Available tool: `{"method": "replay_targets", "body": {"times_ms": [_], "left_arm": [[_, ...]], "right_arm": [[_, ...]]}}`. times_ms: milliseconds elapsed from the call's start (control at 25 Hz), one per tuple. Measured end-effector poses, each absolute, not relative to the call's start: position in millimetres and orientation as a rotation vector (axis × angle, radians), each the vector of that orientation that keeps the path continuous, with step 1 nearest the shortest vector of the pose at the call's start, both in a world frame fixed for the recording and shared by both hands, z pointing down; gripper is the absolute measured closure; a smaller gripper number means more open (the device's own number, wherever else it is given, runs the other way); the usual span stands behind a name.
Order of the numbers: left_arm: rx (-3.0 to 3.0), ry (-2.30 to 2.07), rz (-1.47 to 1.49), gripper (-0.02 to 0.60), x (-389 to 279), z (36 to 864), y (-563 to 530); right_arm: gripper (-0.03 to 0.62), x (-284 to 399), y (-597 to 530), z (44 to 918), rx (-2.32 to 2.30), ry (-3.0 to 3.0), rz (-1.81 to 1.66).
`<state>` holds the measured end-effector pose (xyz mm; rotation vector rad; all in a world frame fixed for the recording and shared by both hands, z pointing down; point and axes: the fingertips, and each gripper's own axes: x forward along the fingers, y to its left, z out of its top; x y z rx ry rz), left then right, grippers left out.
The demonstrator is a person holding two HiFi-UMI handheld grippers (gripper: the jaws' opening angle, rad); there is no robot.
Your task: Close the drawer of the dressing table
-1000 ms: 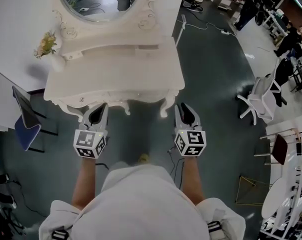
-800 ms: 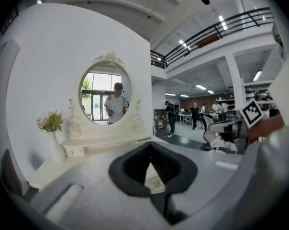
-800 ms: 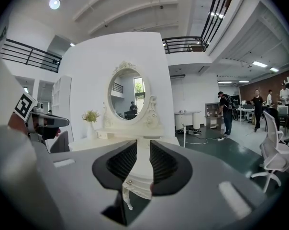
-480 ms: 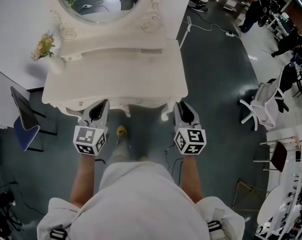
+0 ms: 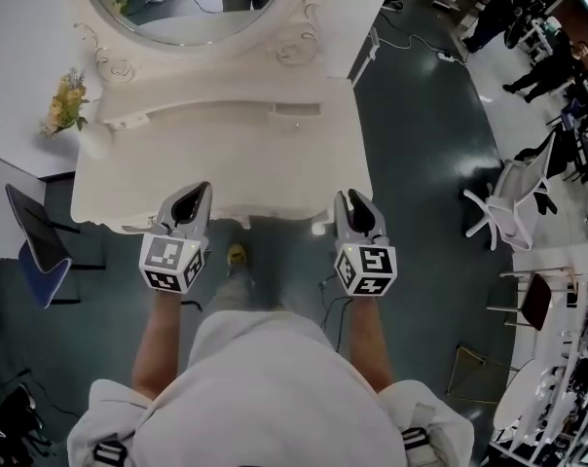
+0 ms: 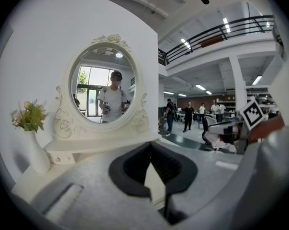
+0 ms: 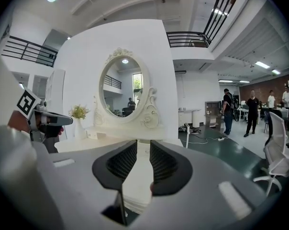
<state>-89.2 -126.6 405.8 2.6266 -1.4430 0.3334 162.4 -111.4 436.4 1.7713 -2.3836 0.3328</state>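
Drawer sits tucked under the front lip of the white carved wooden dressing table (image 5: 226, 159), probably almost home; rigid, likely light-sliding, best pushed flat on its face; left gripper (image 5: 184, 204) tips pressed together, right gripper (image 5: 357, 212) slightly spread, both empty.

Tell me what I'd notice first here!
A fancy white dressing table with a big oval mirror fills the top of the head view. A vase of flowers stands at its left end, and the left claw and right claw are at its front edge.
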Motion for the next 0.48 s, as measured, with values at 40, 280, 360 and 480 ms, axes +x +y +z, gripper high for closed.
{"method": "replay_targets", "body": {"times_ms": [40,280,360,480], "left_arm": [[2.626,-1.434,0.332,0.581,-92,407,-137],[2.638,-1.38,0.325,0.581,-109,410,-189],[2.647,-1.359,0.324,0.581,-113,410,-204],[2.655,-1.332,0.322,0.581,-119,412,-228]], "right_arm": [[0.523,159,-120,437,1.773,-2.376,0.339],[0.523,140,-165,437,1.803,-2.342,0.355],[0.523,136,-178,437,1.82,-2.328,0.361],[0.523,129,-196,437,1.845,-2.309,0.368]]}}
